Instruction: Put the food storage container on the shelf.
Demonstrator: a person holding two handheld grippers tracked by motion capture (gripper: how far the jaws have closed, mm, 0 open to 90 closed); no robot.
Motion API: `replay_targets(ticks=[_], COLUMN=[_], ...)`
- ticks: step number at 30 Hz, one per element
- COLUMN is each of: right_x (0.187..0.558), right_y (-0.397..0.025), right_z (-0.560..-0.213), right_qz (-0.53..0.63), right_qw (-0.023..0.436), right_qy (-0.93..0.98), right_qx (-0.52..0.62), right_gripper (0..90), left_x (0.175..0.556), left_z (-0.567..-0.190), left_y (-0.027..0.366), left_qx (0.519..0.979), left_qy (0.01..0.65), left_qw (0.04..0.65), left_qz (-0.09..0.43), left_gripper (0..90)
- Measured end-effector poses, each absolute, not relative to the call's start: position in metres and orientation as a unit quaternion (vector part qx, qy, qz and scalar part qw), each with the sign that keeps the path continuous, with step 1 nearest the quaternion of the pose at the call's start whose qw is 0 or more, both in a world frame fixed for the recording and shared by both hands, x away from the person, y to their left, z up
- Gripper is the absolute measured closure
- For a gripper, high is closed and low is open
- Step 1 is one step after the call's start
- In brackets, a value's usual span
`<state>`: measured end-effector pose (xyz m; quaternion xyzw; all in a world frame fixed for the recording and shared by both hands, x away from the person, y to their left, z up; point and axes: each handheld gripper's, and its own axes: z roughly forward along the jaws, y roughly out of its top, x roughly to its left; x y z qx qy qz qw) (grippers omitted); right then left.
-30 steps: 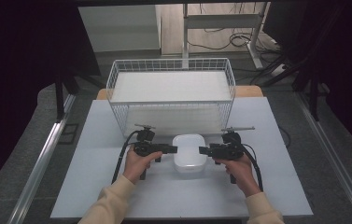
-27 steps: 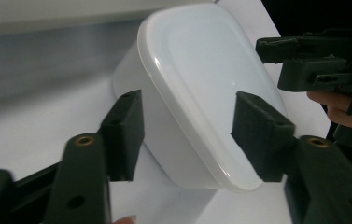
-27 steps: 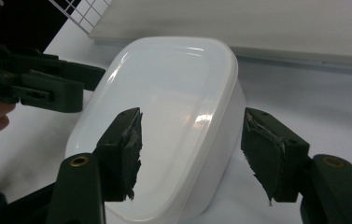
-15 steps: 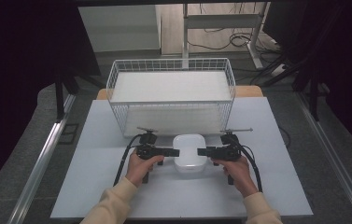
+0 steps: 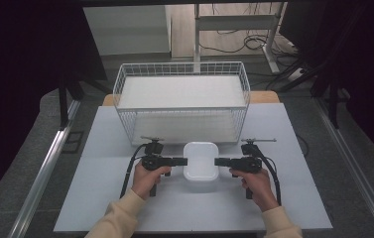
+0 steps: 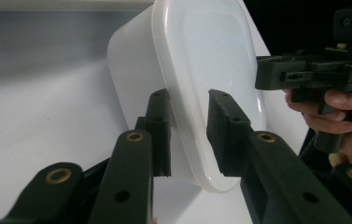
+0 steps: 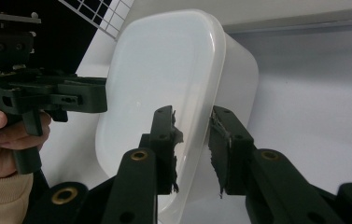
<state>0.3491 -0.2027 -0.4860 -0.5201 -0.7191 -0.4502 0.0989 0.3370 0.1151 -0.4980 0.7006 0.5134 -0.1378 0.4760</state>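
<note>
I have the white lidded container (image 5: 201, 160) mid-frame between both grippers, its long axis running up-frame toward the wire basket (image 5: 182, 101). The left gripper (image 6: 187, 133) and right gripper (image 7: 192, 149) each straddle a rim edge, jaws spread, equally near.

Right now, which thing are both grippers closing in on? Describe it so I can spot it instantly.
Find the white wire basket at the back of the white table. Just in front of it sits a white lidded container, between the left gripper and right gripper. It is solid, smooth and round-cornered, unlike the meshed basket.

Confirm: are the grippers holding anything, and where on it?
Not clamped yet. Both the left gripper and right gripper straddle opposite rims of the white lidded container, with gaps visible beside the fingers.
</note>
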Motion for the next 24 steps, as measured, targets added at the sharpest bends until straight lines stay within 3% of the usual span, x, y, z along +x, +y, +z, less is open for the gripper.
replay_targets(ticks=[10, 24], right_x=[0.343, 0.338], right_y=[-0.205, -0.205], right_z=[-0.48, -0.469], right_qz=[-0.462, -0.484], right_qw=[0.083, 0.063], right_qy=[-0.719, -0.723], right_qx=[-0.512, -0.49], right_gripper=[77.8, 77.8], left_x=[0.331, 0.323], left_z=[-0.489, -0.47], left_y=[0.118, 0.121], left_qx=[0.707, 0.715], left_qy=[0.5, 0.475], left_qw=[0.486, 0.504], left_qz=[-0.124, -0.095], left_gripper=[79.9, 80.4])
